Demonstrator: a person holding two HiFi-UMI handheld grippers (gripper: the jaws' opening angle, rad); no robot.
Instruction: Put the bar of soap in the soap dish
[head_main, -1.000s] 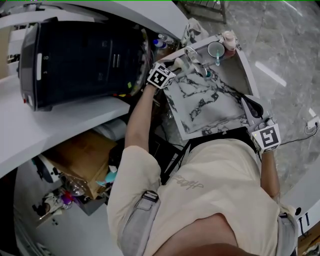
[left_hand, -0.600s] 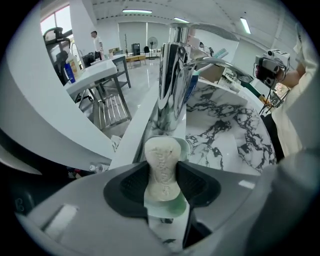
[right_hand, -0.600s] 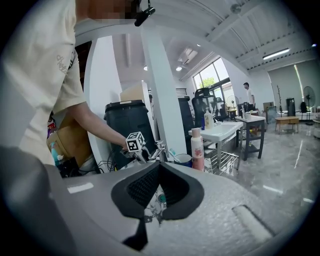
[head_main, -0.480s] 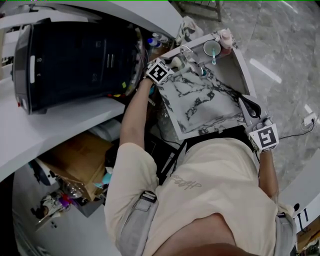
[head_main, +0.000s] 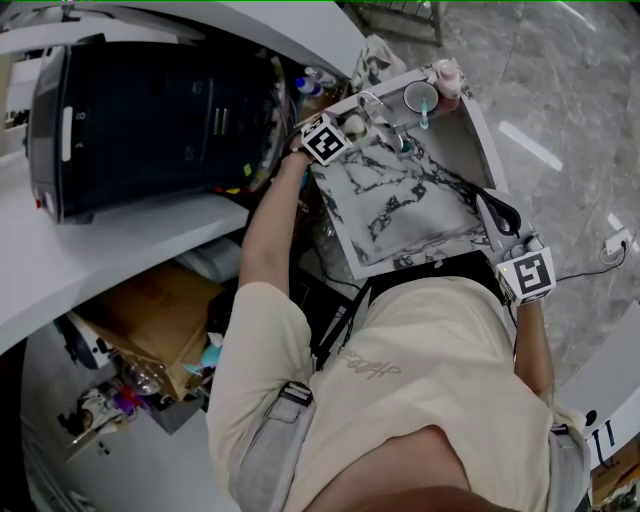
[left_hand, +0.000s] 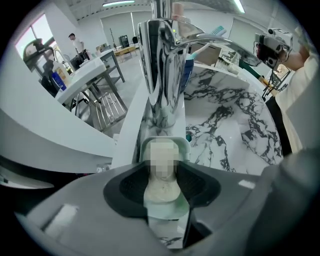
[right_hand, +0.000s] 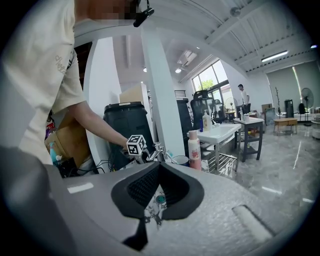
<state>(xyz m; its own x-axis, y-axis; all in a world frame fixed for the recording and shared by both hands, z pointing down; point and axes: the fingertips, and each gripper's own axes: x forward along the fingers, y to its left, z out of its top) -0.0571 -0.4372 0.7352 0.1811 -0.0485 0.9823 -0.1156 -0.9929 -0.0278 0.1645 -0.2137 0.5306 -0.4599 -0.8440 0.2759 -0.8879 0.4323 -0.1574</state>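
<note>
Two tools are in your hands over a white surface (head_main: 400, 200) with black marble veining, sunk as a basin. It stands in a large hall with a polished grey stone floor (head_main: 570, 90), a white column (right_hand: 155, 90) and tall windows (right_hand: 207, 80). Compared with half a second ago, the left tool (left_hand: 161, 172) has edged slightly toward the faucet (left_hand: 161, 70); the right tool (right_hand: 158, 170) has stayed at the near right rim. The left tool is clenched on the bar of soap (left_hand: 161, 190), one jaw on each side. The soap sits low in the pale green soap dish (left_hand: 185, 144), just in front of the faucet base; whether it rests on the dish bottom cannot be told. The right tool's jaws meet at their tips and hold nothing; the drain (right_hand: 160, 198) shows behind them. A cup (head_main: 420, 97) with a toothbrush and a pink bottle (head_main: 450, 75) stand at the far corner. A black bin (head_main: 150, 120) stands left of the surface. Your torso covers its near edge.
</note>
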